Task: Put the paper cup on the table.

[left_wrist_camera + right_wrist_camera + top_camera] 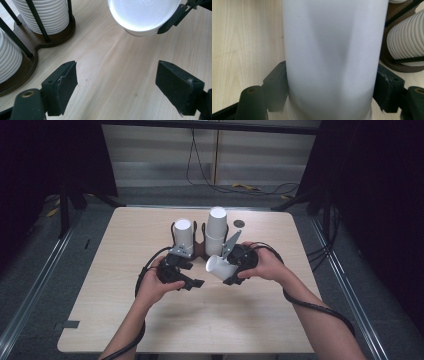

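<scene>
A dark wooden cup holder stands at the table's back centre with two stacks of white cups, the left stack shorter than the right stack. My right gripper is shut on a single white cup, which is tilted with its base toward the left. In the right gripper view the cup sits squeezed between both pads of the gripper. My left gripper hangs just left of it, open, its jaws wide over bare wood. The held cup's base shows ahead of them.
The ribbed cup stacks and the holder's base lie close on the left of the left gripper view. A small dark round disc rests on the table behind the holder. Cables trail from both grippers toward the front edge.
</scene>
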Available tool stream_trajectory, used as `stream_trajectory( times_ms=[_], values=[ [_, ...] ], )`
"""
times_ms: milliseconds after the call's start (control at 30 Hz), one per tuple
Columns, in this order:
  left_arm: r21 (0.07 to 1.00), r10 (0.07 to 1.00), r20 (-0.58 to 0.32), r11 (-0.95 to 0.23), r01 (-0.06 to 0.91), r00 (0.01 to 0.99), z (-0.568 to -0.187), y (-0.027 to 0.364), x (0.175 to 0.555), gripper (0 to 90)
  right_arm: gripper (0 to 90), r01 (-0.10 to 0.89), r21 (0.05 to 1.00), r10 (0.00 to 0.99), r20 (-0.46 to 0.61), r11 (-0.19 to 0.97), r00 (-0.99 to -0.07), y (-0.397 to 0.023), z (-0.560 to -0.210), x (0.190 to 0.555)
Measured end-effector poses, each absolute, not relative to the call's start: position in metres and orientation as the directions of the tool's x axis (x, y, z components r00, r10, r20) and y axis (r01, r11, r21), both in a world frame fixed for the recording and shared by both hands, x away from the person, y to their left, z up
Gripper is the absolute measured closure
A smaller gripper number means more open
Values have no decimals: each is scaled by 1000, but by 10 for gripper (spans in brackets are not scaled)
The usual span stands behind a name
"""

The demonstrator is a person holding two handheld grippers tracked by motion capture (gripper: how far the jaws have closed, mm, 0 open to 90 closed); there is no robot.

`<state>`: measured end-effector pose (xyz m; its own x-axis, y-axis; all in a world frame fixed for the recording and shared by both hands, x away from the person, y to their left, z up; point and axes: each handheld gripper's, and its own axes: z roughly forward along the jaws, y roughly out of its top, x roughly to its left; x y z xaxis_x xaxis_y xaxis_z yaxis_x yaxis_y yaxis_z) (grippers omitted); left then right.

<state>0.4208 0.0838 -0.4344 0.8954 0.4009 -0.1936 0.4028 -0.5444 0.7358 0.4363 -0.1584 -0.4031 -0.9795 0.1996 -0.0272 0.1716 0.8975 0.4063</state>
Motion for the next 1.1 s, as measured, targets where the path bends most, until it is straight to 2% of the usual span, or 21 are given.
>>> stream_trajectory(
  times_ms=[567,1100],
  values=[
    [740,364,-193,-556,379,911,-431,76,421,171,249,109,348,126,-25,931,-992,-155,-408,434],
    [749,329,-198,-557,359,924,-427,66,420,171,249,97,330,111,-23,939,-994,-157,-407,432]
  ],
)
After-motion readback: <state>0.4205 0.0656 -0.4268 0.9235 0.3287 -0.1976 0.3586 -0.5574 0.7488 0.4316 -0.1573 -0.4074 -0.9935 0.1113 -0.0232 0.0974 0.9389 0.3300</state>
